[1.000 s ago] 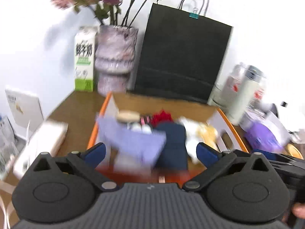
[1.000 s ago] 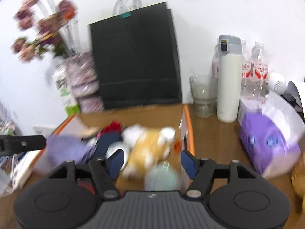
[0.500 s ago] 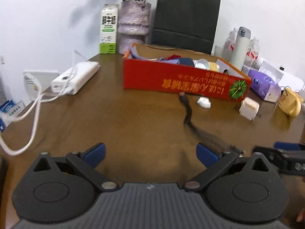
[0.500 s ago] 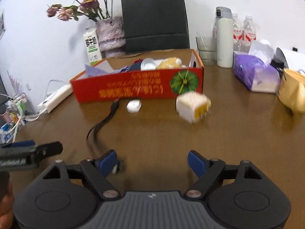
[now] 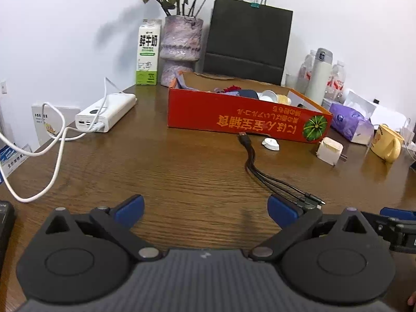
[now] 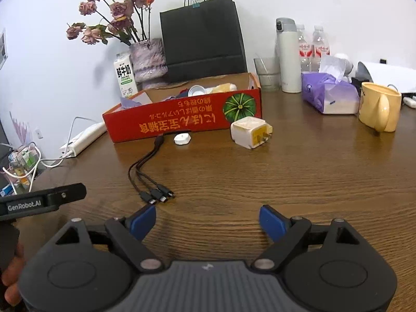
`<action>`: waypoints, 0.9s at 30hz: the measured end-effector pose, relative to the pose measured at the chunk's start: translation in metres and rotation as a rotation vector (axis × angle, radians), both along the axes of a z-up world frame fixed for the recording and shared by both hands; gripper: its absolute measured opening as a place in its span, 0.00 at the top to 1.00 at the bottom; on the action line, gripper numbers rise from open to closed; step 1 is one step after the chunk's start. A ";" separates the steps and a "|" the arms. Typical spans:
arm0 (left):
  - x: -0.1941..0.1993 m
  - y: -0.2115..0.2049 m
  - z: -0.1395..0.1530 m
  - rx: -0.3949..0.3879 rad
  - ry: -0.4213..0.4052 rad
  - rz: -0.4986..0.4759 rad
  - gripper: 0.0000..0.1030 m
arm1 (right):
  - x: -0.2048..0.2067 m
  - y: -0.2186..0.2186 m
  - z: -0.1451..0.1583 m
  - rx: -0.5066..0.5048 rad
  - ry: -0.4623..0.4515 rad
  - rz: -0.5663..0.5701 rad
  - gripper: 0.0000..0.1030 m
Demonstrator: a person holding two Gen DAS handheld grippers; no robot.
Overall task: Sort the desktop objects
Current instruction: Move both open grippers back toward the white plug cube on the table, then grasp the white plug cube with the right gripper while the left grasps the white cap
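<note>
A red cardboard box (image 5: 234, 114) (image 6: 182, 119) holding several sorted items stands mid-table. In front of it lie a black multi-head cable (image 5: 262, 174) (image 6: 148, 171), a small white round piece (image 5: 270, 143) (image 6: 182, 138) and a white plug adapter (image 5: 329, 150) (image 6: 250, 132). My left gripper (image 5: 205, 209) hovers low over bare wood, open and empty, with the cable's plugs just beyond its right finger. My right gripper (image 6: 208, 219) has its jaws opening with nothing between them; the cable's plugs lie just ahead of its left finger.
A white power bank (image 5: 106, 113) with a white cord sits at the left. A milk carton (image 5: 147, 52), a flower vase (image 5: 182, 49), a black paper bag (image 5: 247, 41), a flask (image 6: 287, 54), a tissue pack (image 6: 330, 93) and a yellow mug (image 6: 379, 106) line the back and right.
Both grippers pulled back from above the box to low over the near table. The right gripper's jaws widened. The adapter, seen tumbling in front of the box, now rests on the table.
</note>
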State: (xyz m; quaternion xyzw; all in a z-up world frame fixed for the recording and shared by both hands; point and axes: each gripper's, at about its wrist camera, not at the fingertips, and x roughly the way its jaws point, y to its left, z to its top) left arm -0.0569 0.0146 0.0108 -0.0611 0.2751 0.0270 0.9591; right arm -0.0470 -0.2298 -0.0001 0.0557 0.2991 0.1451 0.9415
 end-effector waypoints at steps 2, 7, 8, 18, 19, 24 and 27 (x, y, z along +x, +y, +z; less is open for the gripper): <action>0.002 -0.003 -0.001 0.022 0.009 0.013 0.00 | 0.002 0.000 0.000 -0.001 0.011 -0.009 0.16; 0.005 -0.011 0.004 0.059 -0.021 -0.014 0.02 | 0.011 -0.005 0.001 0.021 0.046 0.003 0.16; 0.010 -0.013 0.008 0.050 -0.031 -0.040 0.02 | 0.017 -0.009 0.003 0.043 0.060 0.004 0.16; 0.158 -0.071 0.016 0.128 0.060 -0.258 0.45 | 0.139 -0.004 0.016 -0.105 0.003 0.008 0.36; 0.168 -0.075 0.011 0.137 0.078 -0.259 0.45 | 0.146 -0.001 0.015 -0.127 -0.007 0.020 0.37; 0.196 -0.085 -0.010 0.164 0.115 -0.294 0.49 | 0.159 -0.003 0.005 -0.144 -0.036 0.076 0.49; 0.196 -0.083 -0.015 0.148 0.104 -0.312 0.49 | 0.155 -0.003 0.007 -0.108 -0.030 0.135 0.67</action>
